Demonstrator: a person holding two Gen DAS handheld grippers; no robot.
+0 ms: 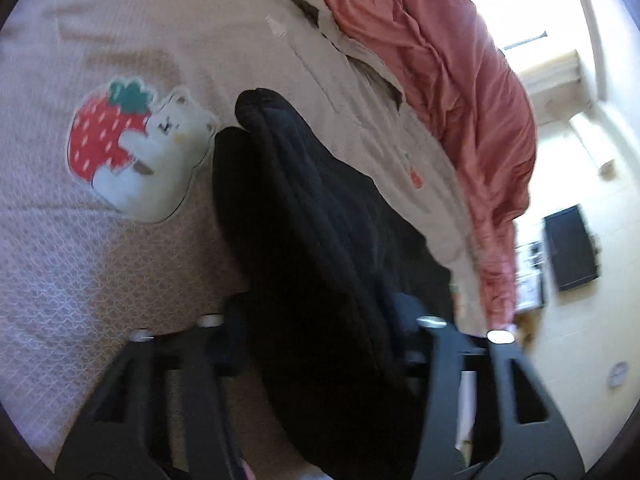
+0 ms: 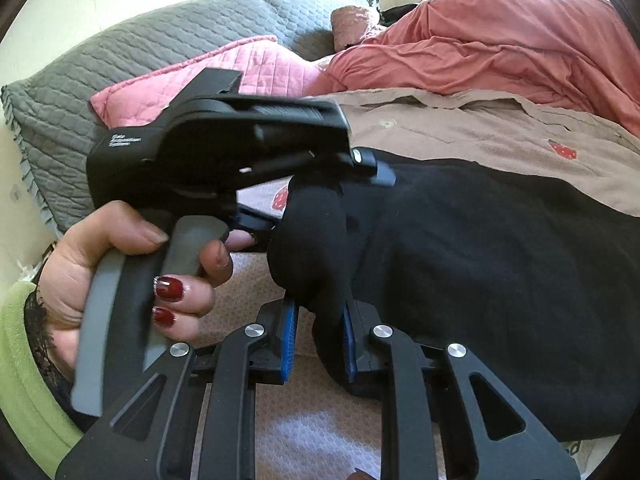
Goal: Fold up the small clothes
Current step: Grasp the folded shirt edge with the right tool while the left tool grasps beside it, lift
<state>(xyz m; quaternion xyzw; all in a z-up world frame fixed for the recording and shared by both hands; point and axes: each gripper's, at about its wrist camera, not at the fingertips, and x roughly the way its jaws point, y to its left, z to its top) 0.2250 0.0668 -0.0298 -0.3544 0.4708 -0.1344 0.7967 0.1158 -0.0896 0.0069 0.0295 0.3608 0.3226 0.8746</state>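
Two grippers are clamping one black garment (image 2: 480, 272); folding is only beginning.

I am holding the right gripper (image 2: 320, 344) narrow, its blue pads (image 2: 290, 340) pinching a bunched corner of the cloth at six o'clock in the right wrist view. I am working the left gripper (image 1: 324, 336), which is also gripping dark fabric at six o'clock in its own view; its jaws are standing narrow around the bundle. The garment is lying across a beige shirt (image 1: 160, 40) on the bed, stretching toward twelve o'clock. No finished fold is showing; in my judgement the flattening and folding are remaining.
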